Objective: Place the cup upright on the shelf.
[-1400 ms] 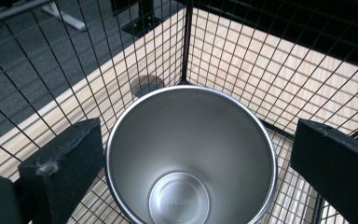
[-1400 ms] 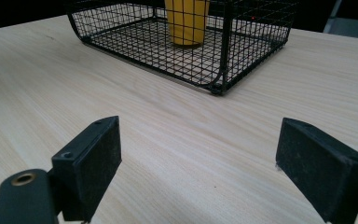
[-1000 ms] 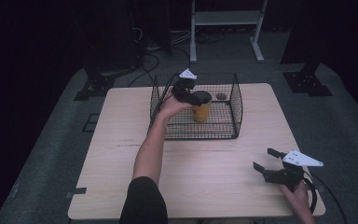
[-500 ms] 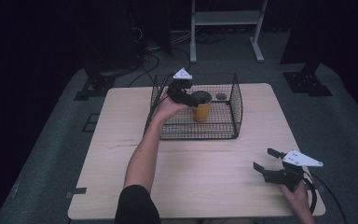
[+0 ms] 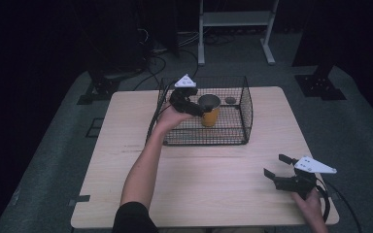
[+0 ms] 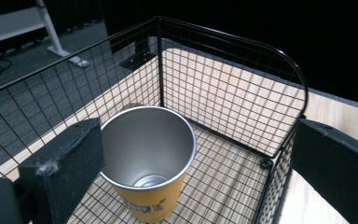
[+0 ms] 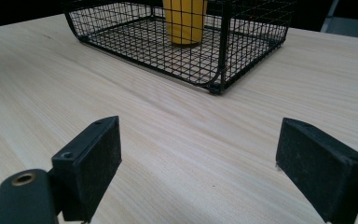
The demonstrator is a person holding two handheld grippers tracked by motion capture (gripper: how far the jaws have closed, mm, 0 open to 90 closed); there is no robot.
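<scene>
A black wire basket (image 5: 209,114) sits toward the far edge of the wooden table (image 5: 126,160), and a yellow metal cup (image 5: 209,110) stands upright inside it, nearer the basket's left wall than its right. A small dark round object (image 5: 230,100) lies on the basket floor by the far right corner (too small to identify).

The left gripper (image 5: 194,104) hangs over the basket's left side with its jaws spread wide. In the left gripper view one jaw sits just beside the cup (image 6: 147,161) rim and the other lies out past the basket (image 6: 242,88) wall, neither clamped on anything. Compared with half a second ago, this gripper has shifted slightly back toward the near side, while the cup stands where it stood.

The right gripper (image 5: 278,166) rests near the table's near right corner, jaws apart and empty, unchanged from before. Its own view shows bare table (image 7: 177,140) between the jaws, with the basket (image 7: 182,42) and cup (image 7: 185,21) well beyond.
</scene>
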